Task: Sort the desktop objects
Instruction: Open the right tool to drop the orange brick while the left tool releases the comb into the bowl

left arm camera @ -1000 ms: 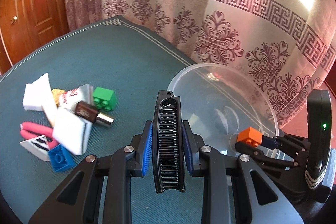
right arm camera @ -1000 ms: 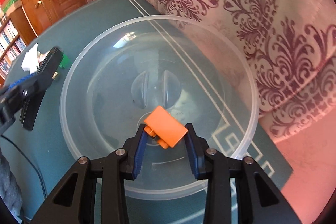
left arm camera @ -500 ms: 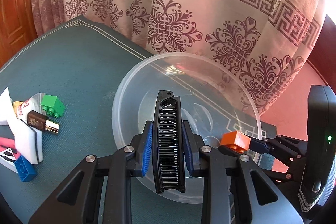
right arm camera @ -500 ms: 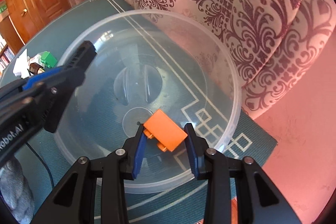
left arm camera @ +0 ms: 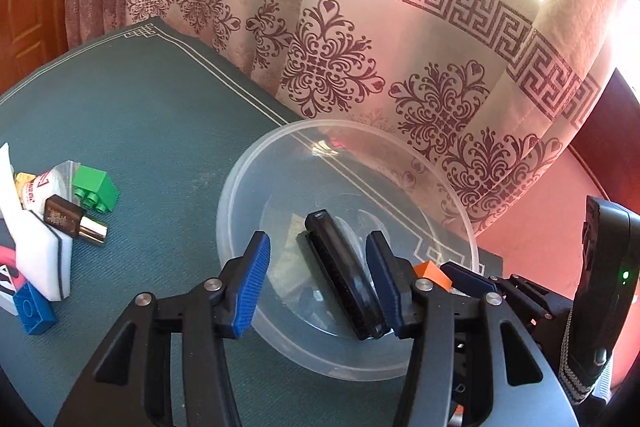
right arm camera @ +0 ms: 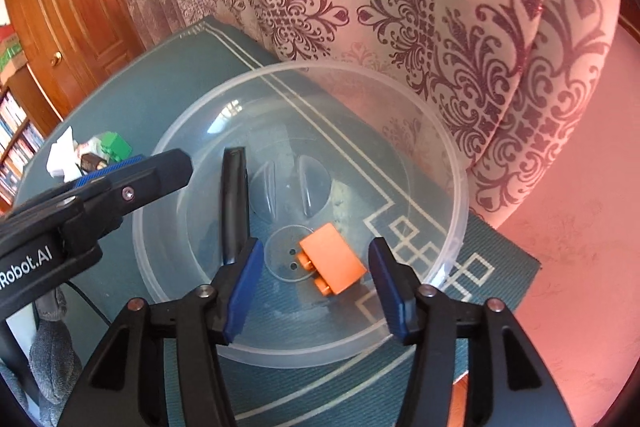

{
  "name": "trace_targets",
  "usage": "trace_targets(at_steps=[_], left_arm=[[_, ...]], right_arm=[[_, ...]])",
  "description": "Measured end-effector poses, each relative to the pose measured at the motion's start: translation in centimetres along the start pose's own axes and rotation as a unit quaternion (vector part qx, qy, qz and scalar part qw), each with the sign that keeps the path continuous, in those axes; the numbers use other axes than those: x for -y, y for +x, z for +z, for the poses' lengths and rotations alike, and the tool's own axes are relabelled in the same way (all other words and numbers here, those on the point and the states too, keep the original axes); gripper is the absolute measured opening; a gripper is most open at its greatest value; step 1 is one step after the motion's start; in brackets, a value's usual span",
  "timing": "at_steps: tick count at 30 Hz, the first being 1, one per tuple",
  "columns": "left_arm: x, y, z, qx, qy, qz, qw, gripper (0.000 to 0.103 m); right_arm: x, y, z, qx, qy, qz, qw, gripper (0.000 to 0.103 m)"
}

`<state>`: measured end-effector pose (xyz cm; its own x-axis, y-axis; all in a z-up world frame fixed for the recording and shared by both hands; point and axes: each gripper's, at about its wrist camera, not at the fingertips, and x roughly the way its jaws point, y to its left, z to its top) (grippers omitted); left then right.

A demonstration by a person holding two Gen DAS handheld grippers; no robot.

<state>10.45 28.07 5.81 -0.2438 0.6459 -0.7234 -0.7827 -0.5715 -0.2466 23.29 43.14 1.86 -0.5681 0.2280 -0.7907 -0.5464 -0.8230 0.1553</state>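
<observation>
A clear plastic bowl [left arm camera: 240, 195] [right arm camera: 448, 163] stands on the green mat near the curtain. A black comb [left arm camera: 344, 279] [right arm camera: 234, 203] lies tilted inside it, free of my left gripper [left arm camera: 318, 283], which is open just above the bowl's near rim. An orange brick [right arm camera: 334, 259] [left arm camera: 432, 273] lies on the bowl's floor between the spread pads of my right gripper [right arm camera: 316, 287], which is open and touches nothing.
A pile at the left holds a green brick [left arm camera: 96, 189], a blue brick [left arm camera: 32, 309], white sponges [left arm camera: 44, 259], a brown-and-silver tube [left arm camera: 74, 225] and a packet [left arm camera: 40, 187]. The curtain [left arm camera: 360, 47] hangs close behind the bowl. The mat's edge [right arm camera: 516, 267] runs at the right.
Both grippers opened. The comb dropped from the left gripper into the bowl and the orange brick dropped from the right gripper onto the bowl's floor.
</observation>
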Motion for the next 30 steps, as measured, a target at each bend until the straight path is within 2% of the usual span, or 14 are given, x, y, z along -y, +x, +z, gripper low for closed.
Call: trace_targets(at_steps=[15, 23, 30], left_arm=[[-4.6, -3.0, -0.9, 0.025, -0.048, 0.067, 0.9963, 0.054], [-7.8, -5.5, -1.7, 0.049, -0.078, 0.109, 0.9897, 0.053], [-10.7, -7.2, -2.6, 0.057, -0.114, 0.14, 0.9818, 0.053]], right_arm=[[-2.6, -1.3, 0.1, 0.048, 0.008, 0.028, 0.998, 0.06], [-4.4, -2.1, 0.6, 0.076, 0.002, 0.044, 0.996, 0.06], [-6.9, -2.2, 0.5, 0.076, -0.022, 0.07, 0.994, 0.061]])
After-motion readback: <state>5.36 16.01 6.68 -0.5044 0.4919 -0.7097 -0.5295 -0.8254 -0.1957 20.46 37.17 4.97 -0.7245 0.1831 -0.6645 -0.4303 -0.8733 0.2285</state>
